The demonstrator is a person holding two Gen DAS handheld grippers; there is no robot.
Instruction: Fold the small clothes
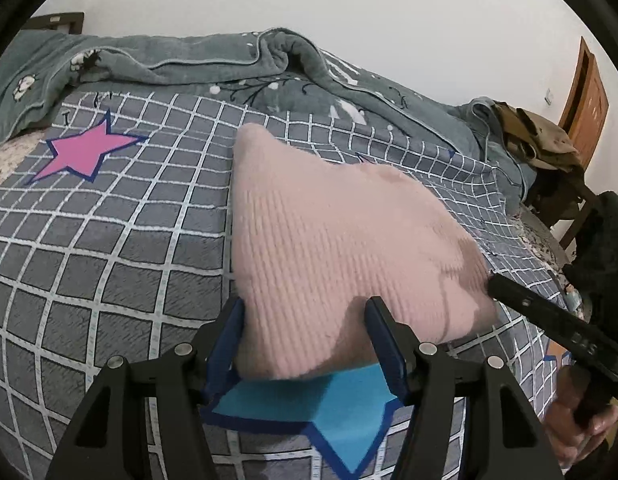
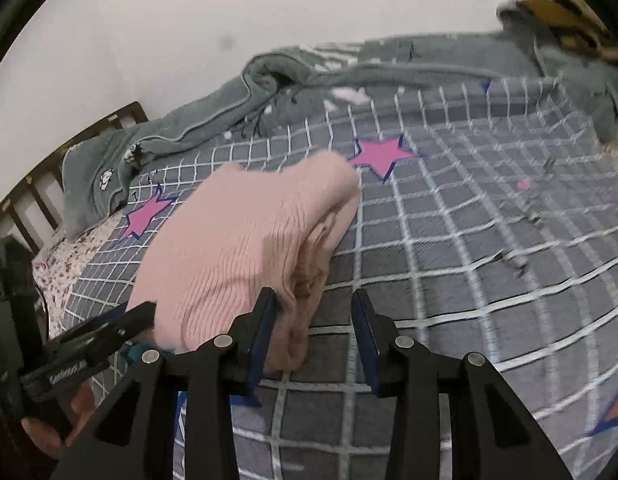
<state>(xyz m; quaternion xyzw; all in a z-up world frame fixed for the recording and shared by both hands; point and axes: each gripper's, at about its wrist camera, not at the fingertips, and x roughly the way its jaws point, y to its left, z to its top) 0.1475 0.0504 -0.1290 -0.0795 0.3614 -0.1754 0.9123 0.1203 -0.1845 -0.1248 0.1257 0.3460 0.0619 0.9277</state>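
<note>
Pink ribbed knit sweater (image 1: 341,248), folded into a compact bundle, lying on the checked grey bedspread (image 1: 109,272) toward the near edge of the bed, partly over a blue star print (image 1: 341,416). Left gripper (image 1: 305,320) spread open around the near corner of the bundle, one finger at each side of it, not clamped, apparently placed to steady or square up that corner. Right gripper (image 2: 315,312) likewise open, its left finger touching the stacked layers at the folded side, its right finger apart over bare bedspread; seemingly positioned to take those loose layers or press them flat. Stacked folds visible at that side in the right wrist view, so most of the folding judged done, with tidying or one last fold left. Layers soft and thick, likely to spring open if let go unevenly. Grey-green blanket (image 1: 169,60) bunched along the far edge of the bed, well apart from the sweater, leaving the middle for working. Pink star prints (image 2: 383,154) beyond the bundle. Wooden chair (image 1: 585,100) with brown clothing (image 1: 537,140) heaped on it at the far right corner.
</note>
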